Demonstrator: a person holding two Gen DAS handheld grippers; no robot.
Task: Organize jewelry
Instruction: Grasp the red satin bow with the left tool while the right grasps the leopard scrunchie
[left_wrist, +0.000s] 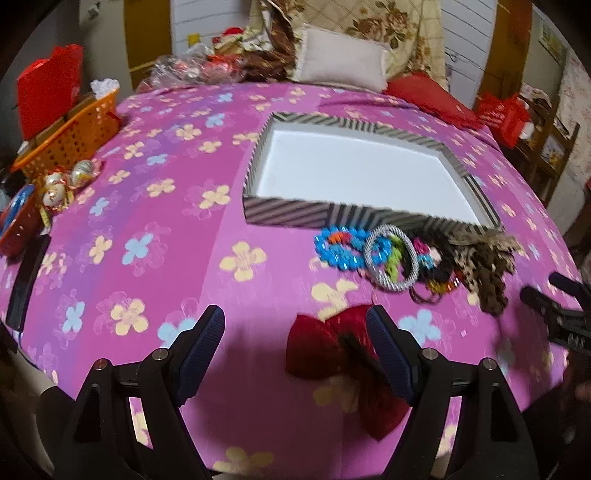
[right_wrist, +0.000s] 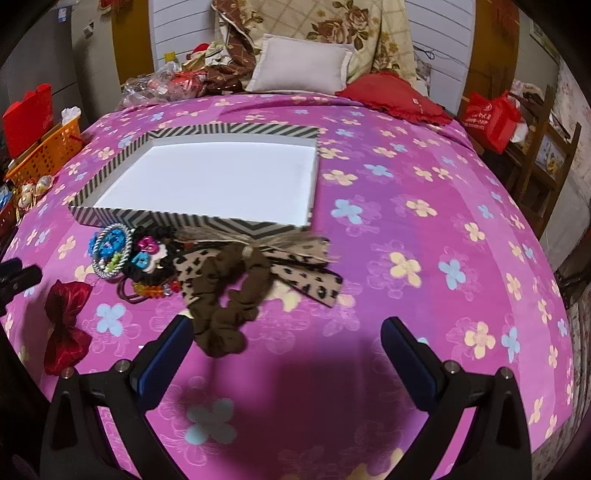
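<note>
L gripper fingers spread wide, holding nothing, hovering over pink floral bedspread; its R finger overlaps the red bow in L wrist view, contact unclear, bow's lower half in shadow. R gripper also wide apart and empty; brown scrunchie sits just past its L finger at approx 11 o'clock, not touching as far as visible. Jewelry pile lies against near wall of striped box, at 12-1 o'clock from L gripper: blue bead bracelet, silver rope bangle on top of it, leopard-print bow, small orange/clear beads. Pile tangled + motion-blurred, individual pcs under the bangle hard to separate. Box white inside, nothing in it. R gripper tips poke in at 3 o'clock edge of L view, cut off. Orange basket at 10 o'clock, contents partly hidden. Pillows at 12 o'clock, background clutter indistinct.
</note>
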